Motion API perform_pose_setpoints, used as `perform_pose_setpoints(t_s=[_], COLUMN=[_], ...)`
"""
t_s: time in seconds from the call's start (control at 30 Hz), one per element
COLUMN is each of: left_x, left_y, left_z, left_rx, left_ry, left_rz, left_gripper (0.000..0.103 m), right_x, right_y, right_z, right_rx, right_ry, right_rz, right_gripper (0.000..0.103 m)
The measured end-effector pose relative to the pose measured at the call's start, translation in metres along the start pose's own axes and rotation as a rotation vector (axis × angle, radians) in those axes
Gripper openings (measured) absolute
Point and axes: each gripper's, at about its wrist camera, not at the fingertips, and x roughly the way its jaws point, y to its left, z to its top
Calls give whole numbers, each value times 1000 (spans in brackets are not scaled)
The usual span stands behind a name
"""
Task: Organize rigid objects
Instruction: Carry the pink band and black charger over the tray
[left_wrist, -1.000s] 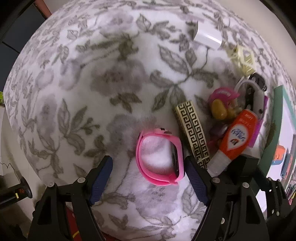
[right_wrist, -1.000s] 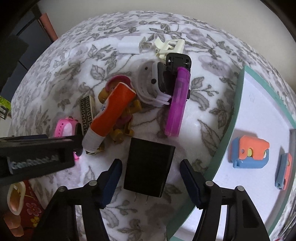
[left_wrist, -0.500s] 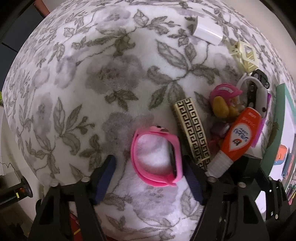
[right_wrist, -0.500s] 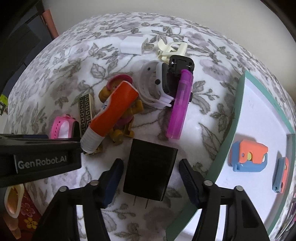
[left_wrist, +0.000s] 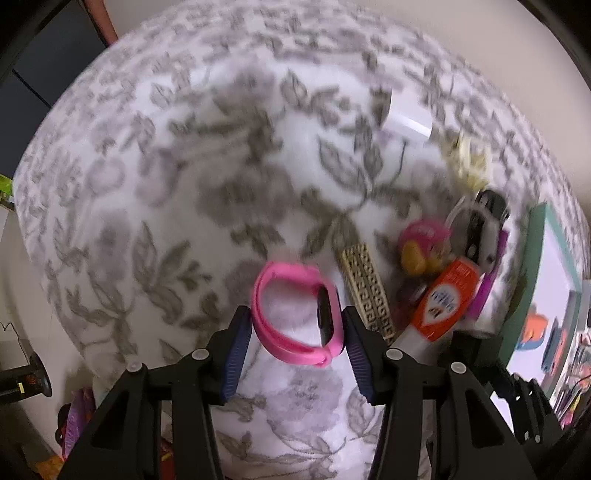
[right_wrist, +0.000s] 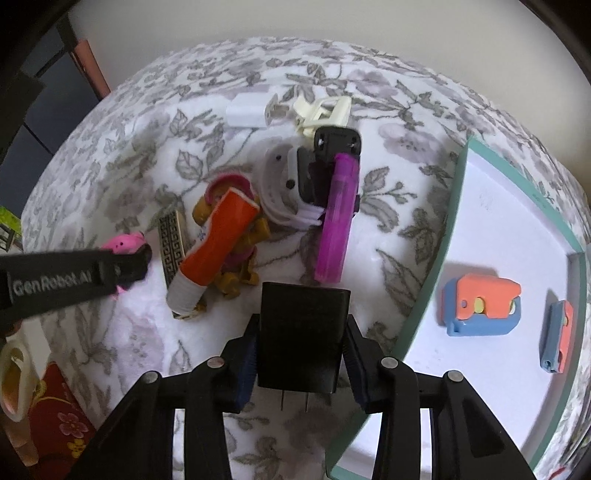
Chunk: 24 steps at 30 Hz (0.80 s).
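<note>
the pink watch band (left_wrist: 295, 314) is a closed silicone loop with a dark screen on its right side, standing on edge on the floral cloth (left_wrist: 184, 184) just left of the gold patterned bar (left_wrist: 365, 291). the left gripper (left_wrist: 297, 354) reaches in low from the near edge, its blue-padded fingers (left_wrist: 236, 354) pressed against both outer sides of the loop, closed on it. the view is blurred. right of the gold patterned bar lies the orange glue tube (right_wrist: 212, 254), white cap toward the camera, resting across a yellow toy figure (right_wrist: 243, 266). farther right of the bar the black charger (right_wrist: 301, 336) is a matte block with two metal prongs pointing toward the camera, sitting between that pile and the teal-rimmed tray (right_wrist: 443, 236). the right gripper (right_wrist: 301, 354) comes in from the near side, fingers (right_wrist: 354, 362) clamped on the charger's two flanks. beyond the charger a purple lighter (right_wrist: 338, 218) leans over a white band (right_wrist: 277, 184). in the tray, well right of the bar, lie two orange-and-blue blocks (right_wrist: 484, 304).
</note>
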Motion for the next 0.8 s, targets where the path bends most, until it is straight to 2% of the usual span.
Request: perform_pose_setpoints(t_s=[0.17, 0.27, 0.53, 0.8], left_x=[-38, -55, -70, -81], left_y=[-3, -13, -51, -112], left_z=[6, 7, -9, -34], left_rx=[8, 35, 145, 331], left_ry=[-120, -162, -204, -191], left_rz=[-45, -73, -178, -262], left_gripper=[51, 51, 51, 51], right_x=[-30, -47, -90, -126], right_y=[-19, -29, -78, -133], right_z=[9, 9, -3, -24], right_rx=[53, 86, 203, 353], right_ry=[-75, -117, -174, -217], right_rz=[29, 17, -36, -73], right_gripper=[44, 44, 44, 44])
